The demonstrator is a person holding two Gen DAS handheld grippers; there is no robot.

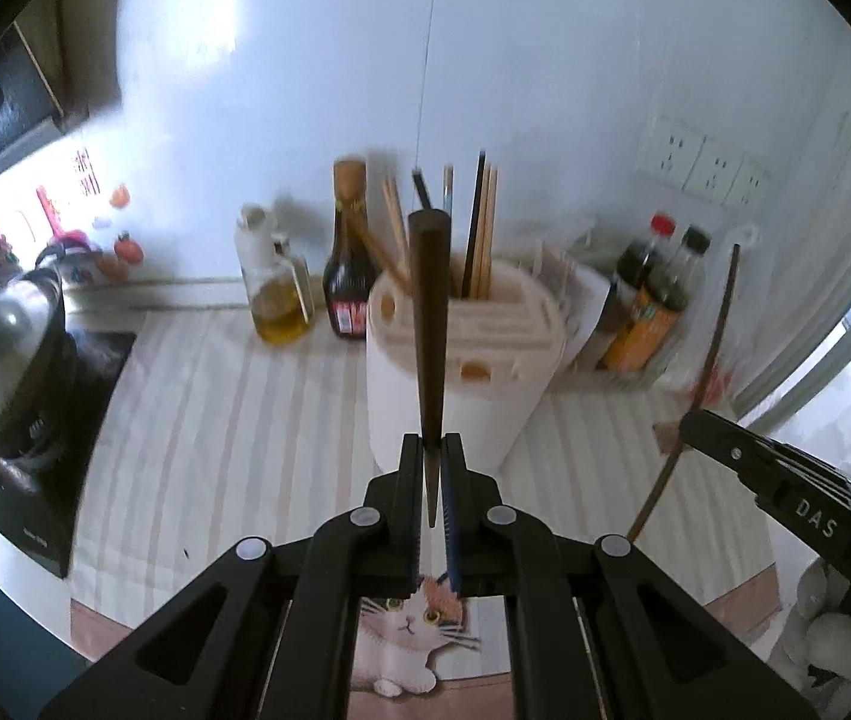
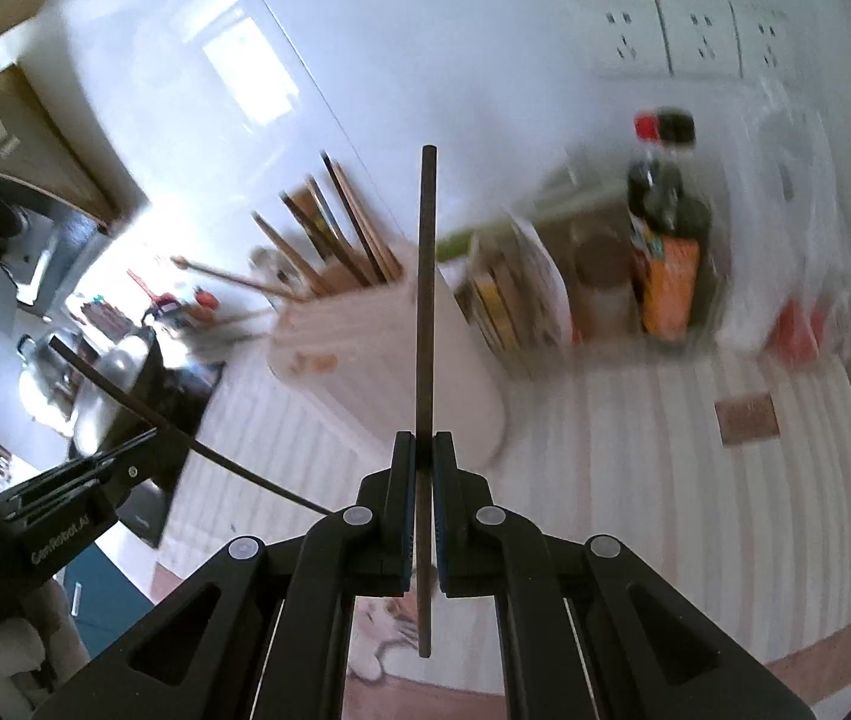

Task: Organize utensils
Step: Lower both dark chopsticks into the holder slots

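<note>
Each gripper held one dark chopstick before the utensil holder.

The left gripper [image 1: 431,450] was clamped on a dark chopstick [image 1: 428,324] at frame centre; the right gripper [image 2: 424,450] pinched another chopstick [image 2: 426,300]. The white utensil holder [image 1: 461,372] stood mid-frame on the striped cloth [image 1: 215,420].

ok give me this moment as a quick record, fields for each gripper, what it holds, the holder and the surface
left gripper: shut on a dark chopstick, thick end pointing away
right gripper: shut on a second dark chopstick
utensil holder: white, upright, chopsticks already standing in it
surface: striped mat with a cat picture
behind holder: sauce bottle, oil bottle
</note>
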